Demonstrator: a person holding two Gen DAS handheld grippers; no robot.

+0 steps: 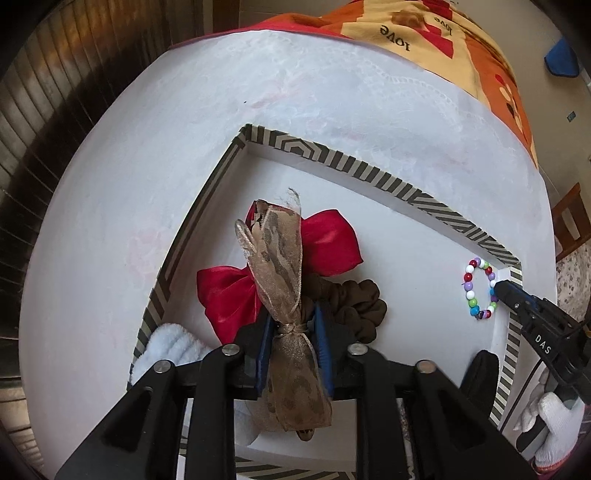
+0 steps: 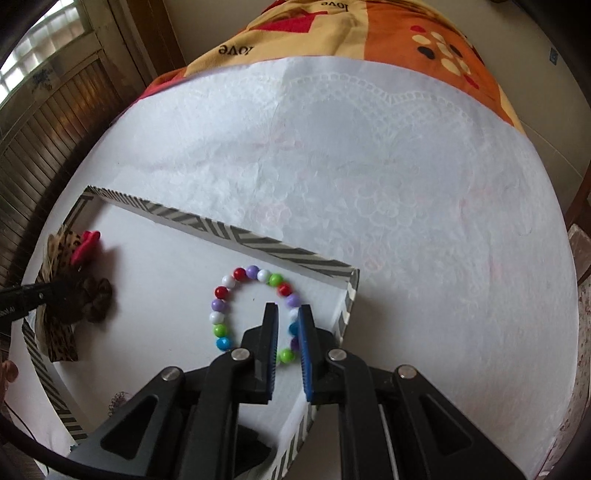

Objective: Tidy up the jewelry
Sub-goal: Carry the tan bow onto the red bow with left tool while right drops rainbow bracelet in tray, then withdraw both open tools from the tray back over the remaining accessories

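Both claws reach down into a shallow white box (image 1: 369, 206) with a grey-and-white striped rim. Left claw (image 1: 293, 328) has its blue pads to either side of the knot of a sheer leopard-print ribbon (image 1: 280, 266), with the jaws at a middling gap; whether the pads press the knot or only flank it cannot be made out. That ribbon lies over a red satin bow (image 1: 328, 240) and a brown scrunchie (image 1: 354, 302), all bunched near the box's left wall, with a pale blue fluffy piece (image 1: 166, 343) in the near left corner. Right claw (image 2: 288, 314) is nearly closed, with one side of a bracelet of coloured beads (image 2: 236, 302) between its narrow jaws; the beads there are half hidden by the fingers, so contact is hard to judge. The bracelet lies on the box floor near the far right corner, close to the right wall and just inside the far rim. Between the two groups of things the box floor is bare. Outside the rim the white embossed cloth on the desk (image 2: 406, 184) is bare on the far and right sides, up to a patterned orange blanket (image 2: 369, 33). The near edge of the box is cut off by the claw bodies in both views. A white-gloved hand (image 1: 554, 424) shows at the lower right of the left view.
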